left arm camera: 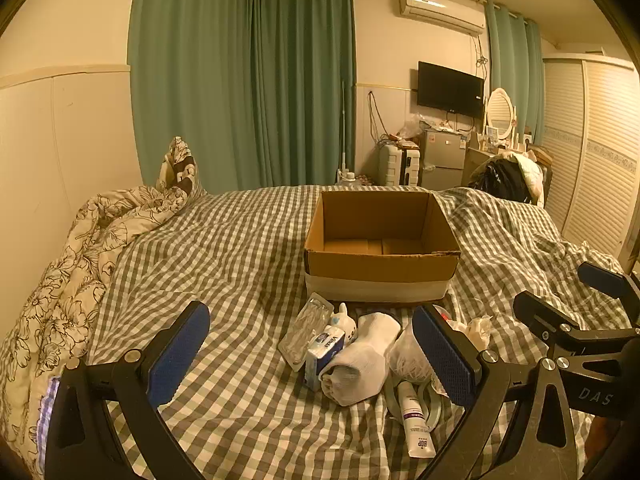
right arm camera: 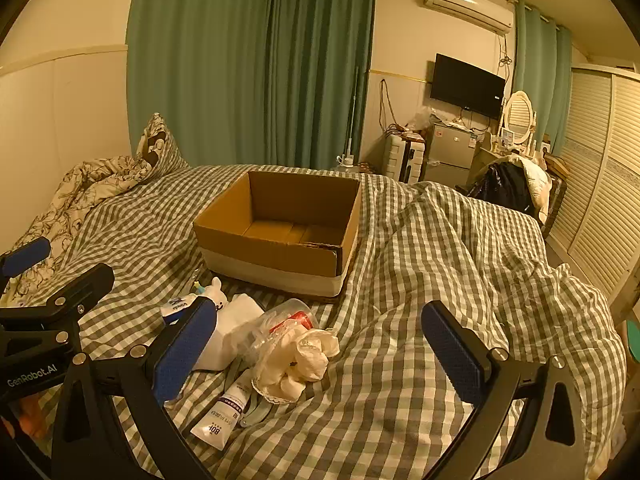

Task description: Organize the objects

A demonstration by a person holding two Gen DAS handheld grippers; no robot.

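Note:
An open, empty cardboard box (left arm camera: 382, 258) (right arm camera: 280, 256) stands on the checked bed. In front of it lies a pile: a clear plastic pack (left arm camera: 306, 330), a blue tissue pack (left arm camera: 323, 354), a small white toy (left arm camera: 347, 322) (right arm camera: 218, 294), rolled white socks (left arm camera: 360, 362) (right arm camera: 236, 332), a white tube (left arm camera: 416, 420) (right arm camera: 220, 412), a clear bag with a red thing (right arm camera: 286, 320) and crumpled white cloth (right arm camera: 300, 360). My left gripper (left arm camera: 314, 360) is open and empty, its fingers either side of the pile. My right gripper (right arm camera: 316, 356) is open and empty over the cloth. Each gripper shows in the other's view.
A rumpled floral quilt (left arm camera: 76, 280) lies along the bed's left side by the wall. The checked cover bunches up at the right (right arm camera: 500, 280). Beyond the bed are green curtains (left arm camera: 244, 80), a small fridge (left arm camera: 442, 160), a chair with clothes (left arm camera: 508, 178) and louvred wardrobe doors (left arm camera: 600, 160).

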